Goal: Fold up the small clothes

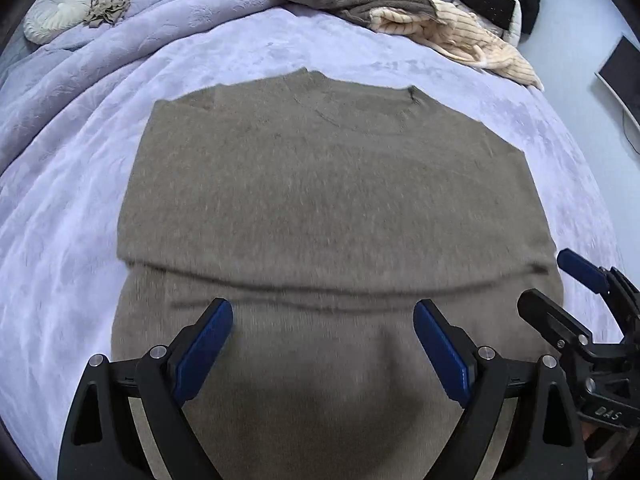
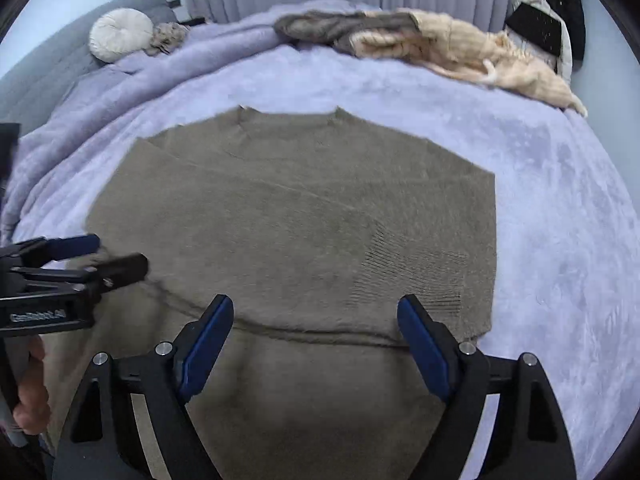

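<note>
Both tongs (image 1: 323, 340) (image 2: 316, 336) agape above taupe sweater (image 1: 320, 192) on lavender bedspread (image 1: 80, 240).

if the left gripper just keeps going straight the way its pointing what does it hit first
Most likely the taupe knit sweater spread flat on the lavender blanket. The left gripper is open, angled down over the sweater's near hem area, with nothing between them. How high it is above the cloth is unclear.
</note>
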`<state>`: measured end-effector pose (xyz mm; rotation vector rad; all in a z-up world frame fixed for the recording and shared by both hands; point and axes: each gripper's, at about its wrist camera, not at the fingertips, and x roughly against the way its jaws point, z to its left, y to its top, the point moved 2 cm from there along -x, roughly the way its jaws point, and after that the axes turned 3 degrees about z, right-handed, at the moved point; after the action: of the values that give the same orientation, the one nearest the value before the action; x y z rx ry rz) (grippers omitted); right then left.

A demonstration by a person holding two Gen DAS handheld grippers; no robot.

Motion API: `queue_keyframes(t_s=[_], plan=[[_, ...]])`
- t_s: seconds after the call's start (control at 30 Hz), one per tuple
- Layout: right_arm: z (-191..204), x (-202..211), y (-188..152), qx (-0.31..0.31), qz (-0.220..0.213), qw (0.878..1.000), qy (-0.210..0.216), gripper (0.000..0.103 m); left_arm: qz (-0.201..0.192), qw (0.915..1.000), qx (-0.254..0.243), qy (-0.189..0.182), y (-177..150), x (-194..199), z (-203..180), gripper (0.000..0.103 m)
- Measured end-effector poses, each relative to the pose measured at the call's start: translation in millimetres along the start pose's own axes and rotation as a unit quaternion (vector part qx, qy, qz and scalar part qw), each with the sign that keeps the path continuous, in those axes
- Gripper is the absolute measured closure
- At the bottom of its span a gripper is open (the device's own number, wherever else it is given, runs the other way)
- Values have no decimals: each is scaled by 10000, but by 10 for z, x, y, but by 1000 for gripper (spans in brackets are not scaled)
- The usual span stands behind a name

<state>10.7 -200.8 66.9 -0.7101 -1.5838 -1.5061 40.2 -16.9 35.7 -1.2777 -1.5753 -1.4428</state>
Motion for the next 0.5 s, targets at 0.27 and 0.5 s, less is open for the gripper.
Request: queue_keyframes(t_s=[0.27, 0.5], plan=[[392, -200, -920, 434, 663, 9967, 182, 3, 275, 9977, -523, 320, -856, -47, 51, 10], [395, 222, -1618, 1462, 542, 9878, -4, 1, 454, 9867, -1490, 467, -1771, 312, 74, 0]])
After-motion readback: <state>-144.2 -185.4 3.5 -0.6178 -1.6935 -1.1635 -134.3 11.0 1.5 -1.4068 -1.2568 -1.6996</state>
